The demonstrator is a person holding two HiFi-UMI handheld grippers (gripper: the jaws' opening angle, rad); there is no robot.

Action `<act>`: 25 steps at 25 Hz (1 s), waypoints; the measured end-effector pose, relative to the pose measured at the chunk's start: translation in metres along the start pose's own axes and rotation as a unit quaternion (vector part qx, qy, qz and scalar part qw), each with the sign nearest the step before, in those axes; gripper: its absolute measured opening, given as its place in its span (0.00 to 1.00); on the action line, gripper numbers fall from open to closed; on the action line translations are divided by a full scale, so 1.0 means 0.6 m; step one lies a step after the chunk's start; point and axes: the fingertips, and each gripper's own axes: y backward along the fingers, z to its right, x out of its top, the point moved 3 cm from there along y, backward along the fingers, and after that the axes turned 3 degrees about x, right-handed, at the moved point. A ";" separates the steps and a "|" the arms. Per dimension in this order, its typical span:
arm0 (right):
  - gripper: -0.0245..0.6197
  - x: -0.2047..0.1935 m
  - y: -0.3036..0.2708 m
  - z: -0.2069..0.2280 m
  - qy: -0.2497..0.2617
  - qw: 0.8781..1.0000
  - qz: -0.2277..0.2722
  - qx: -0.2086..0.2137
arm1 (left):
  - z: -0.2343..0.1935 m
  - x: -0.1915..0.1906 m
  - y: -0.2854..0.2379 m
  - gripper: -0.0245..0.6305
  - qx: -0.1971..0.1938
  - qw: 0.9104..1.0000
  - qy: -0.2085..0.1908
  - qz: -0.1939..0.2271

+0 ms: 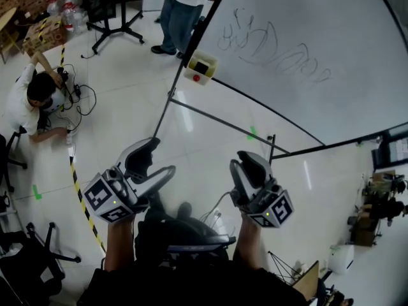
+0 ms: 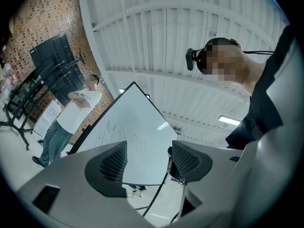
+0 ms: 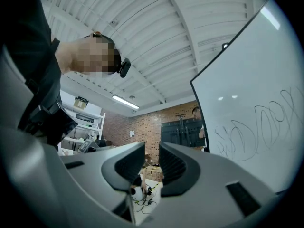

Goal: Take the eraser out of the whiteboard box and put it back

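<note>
A cream whiteboard box (image 1: 201, 67) with a dark patch and a red spot hangs at the left edge of the scribbled whiteboard (image 1: 306, 43). I cannot make out the eraser itself. My left gripper (image 1: 158, 161) is held low, well short of the box, with its jaws wide apart and nothing between them. In the left gripper view the left gripper (image 2: 149, 158) looks toward the whiteboard (image 2: 135, 137). My right gripper (image 1: 247, 166) is beside it, also far from the box. In the right gripper view the right gripper (image 3: 152, 158) shows a narrow empty gap, with the whiteboard (image 3: 256, 118) at right.
One person (image 1: 180, 18) stands by the board's left end. Another (image 1: 32, 101) crouches on the floor at left among cables. The board's stand bars (image 1: 223, 123) cross the floor ahead. Yellow-black tape (image 1: 83, 203), a black chair (image 1: 32, 260) and cluttered shelves (image 1: 376, 209) lie around.
</note>
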 end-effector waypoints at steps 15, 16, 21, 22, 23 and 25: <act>0.20 0.047 0.112 -0.018 -0.005 0.999 0.044 0.031 | 0.143 -0.055 -0.033 0.48 -0.003 0.999 -0.024 -0.023; 0.20 0.053 0.126 -0.018 -0.005 0.998 0.049 0.031 | 0.158 -0.060 -0.037 0.48 -0.003 0.999 -0.028 -0.024; 0.20 0.075 0.185 -0.022 -0.009 0.996 0.073 0.043 | 0.227 -0.076 -0.054 0.48 0.000 0.998 -0.052 -0.029; 0.20 0.080 0.196 -0.024 -0.010 0.996 0.077 0.047 | 0.240 -0.079 -0.056 0.48 0.003 0.998 -0.056 -0.029; 0.20 0.084 0.207 -0.027 -0.010 0.995 0.081 0.051 | 0.253 -0.083 -0.056 0.48 0.007 0.998 -0.059 -0.029; 0.19 0.090 0.233 -0.033 -0.013 0.995 0.086 0.057 | 0.278 -0.095 -0.053 0.48 0.016 0.997 -0.063 -0.032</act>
